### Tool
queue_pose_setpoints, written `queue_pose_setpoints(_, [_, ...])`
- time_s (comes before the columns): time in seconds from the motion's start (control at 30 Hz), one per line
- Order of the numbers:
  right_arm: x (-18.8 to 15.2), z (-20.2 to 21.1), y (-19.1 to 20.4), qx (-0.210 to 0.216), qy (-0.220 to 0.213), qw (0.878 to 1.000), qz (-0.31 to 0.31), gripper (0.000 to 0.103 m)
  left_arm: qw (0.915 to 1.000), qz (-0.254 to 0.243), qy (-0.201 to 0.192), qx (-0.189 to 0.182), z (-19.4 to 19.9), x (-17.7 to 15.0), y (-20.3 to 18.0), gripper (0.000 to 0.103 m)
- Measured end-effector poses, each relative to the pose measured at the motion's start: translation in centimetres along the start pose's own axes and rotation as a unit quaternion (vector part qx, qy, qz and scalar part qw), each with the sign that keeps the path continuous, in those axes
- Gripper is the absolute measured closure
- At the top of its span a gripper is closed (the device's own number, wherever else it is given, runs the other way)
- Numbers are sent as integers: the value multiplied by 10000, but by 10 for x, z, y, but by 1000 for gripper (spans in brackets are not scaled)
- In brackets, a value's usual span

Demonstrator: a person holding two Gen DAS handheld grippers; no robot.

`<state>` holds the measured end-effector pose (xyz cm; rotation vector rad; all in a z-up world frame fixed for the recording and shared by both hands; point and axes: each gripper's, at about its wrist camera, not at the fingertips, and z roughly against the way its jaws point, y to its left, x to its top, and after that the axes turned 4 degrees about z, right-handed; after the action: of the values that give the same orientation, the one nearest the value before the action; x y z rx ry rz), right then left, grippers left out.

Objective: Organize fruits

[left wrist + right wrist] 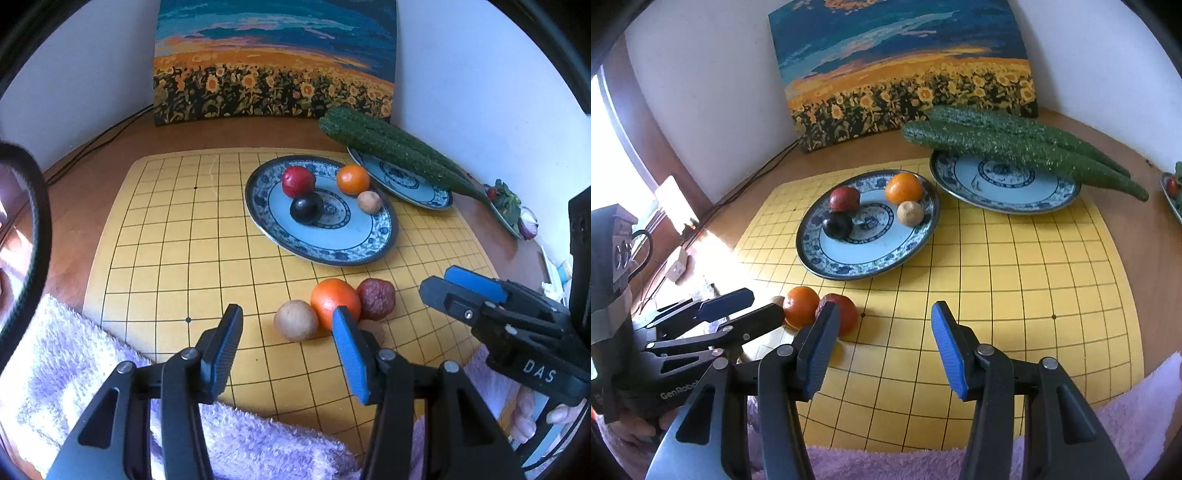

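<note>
Three loose fruits lie on the yellow grid board (177, 258): a tan fruit (295, 319), an orange (334, 301) and a wrinkled dark-red fruit (376, 298). My left gripper (288, 343) is open just short of the tan fruit, with nothing between its pads. My right gripper (882, 343) is open over bare board, to the right of the dark-red fruit (844, 314) and the orange (800, 306). The blue-patterned plate (332, 243) behind them holds a red fruit (298, 181), a black plum (306, 208), an orange (352, 179) and a small tan fruit (369, 202).
A second patterned plate (1004, 195) at the back right carries long green cucumbers (1015, 144). A sunflower painting (273, 66) leans on the wall. A purple fluffy towel (92, 369) covers the near edge. A small dish (508, 206) sits far right. Cables run along the left.
</note>
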<state>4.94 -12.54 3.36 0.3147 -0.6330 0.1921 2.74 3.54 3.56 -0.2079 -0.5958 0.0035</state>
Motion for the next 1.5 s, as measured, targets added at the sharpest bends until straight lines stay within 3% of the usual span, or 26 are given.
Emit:
queue_pose_setpoints(0.4, [-2,-6,4,2,123,9999,-2,51,9998,-62,-34,-165,-3,-5,3,52])
queue_pose_setpoints(0.57, [-2,-10,6,14,164,9999,-6,51,9989,-114,6,-450,-4,-6,1,63])
queue_pose_setpoints(0.8, [-3,-12,9,60,184,9998,38,51,9986,-101,-5,-517,-5,-6,1,67])
queue_pose_setpoints(0.87, [-3,-13,10,68,190,9998,44,51,9990,-75,-12,-447,-6,-5,1,77])
queue_pose_setpoints(1.2, [-4,-13,12,134,191,9997,78,51,9990,-2,-22,-455,-8,-3,3,76])
queue_pose_setpoints(1.33, [-4,-13,11,159,197,9996,86,51,9990,-7,-93,-448,-10,0,1,67])
queue_pose_setpoints(1.5, [-4,-14,12,194,202,9996,98,51,9981,-9,23,-621,-16,1,-1,71])
